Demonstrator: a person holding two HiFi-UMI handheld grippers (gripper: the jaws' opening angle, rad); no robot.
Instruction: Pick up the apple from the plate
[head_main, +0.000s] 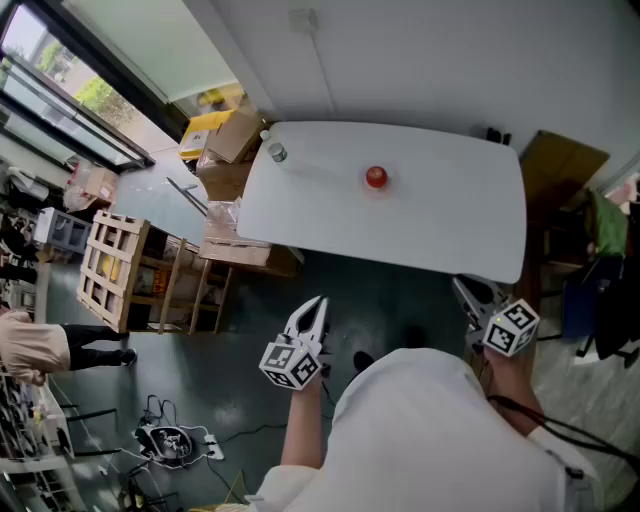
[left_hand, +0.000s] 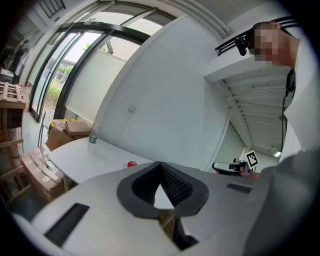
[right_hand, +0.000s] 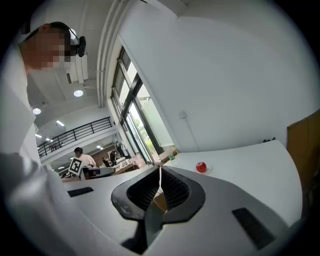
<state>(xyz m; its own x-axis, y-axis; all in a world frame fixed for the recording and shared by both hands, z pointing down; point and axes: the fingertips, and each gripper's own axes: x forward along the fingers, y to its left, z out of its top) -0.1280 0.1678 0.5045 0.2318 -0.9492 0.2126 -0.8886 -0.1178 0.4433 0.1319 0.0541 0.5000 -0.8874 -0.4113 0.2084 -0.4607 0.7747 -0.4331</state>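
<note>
A red apple (head_main: 375, 177) sits on a small white plate (right_hand: 206, 172) near the middle of the white table (head_main: 440, 215), toward its far side. Both grippers hang in front of the table's near edge, well short of the apple. My left gripper (head_main: 318, 302) is shut with nothing in it, off the table's near left. Held at the near right corner, my right gripper (head_main: 462, 288) has its jaws together and empty. The apple (left_hand: 131, 163) shows far ahead in the left gripper view, and the apple (right_hand: 201, 167) ahead to the right in the right gripper view.
A clear plastic bottle (head_main: 275, 149) stands at the table's far left corner. Cardboard boxes (head_main: 232, 140) and wooden pallets (head_main: 112, 265) crowd the floor to the left. A brown board (head_main: 565, 160) leans at the right. Cables (head_main: 170, 440) lie on the floor.
</note>
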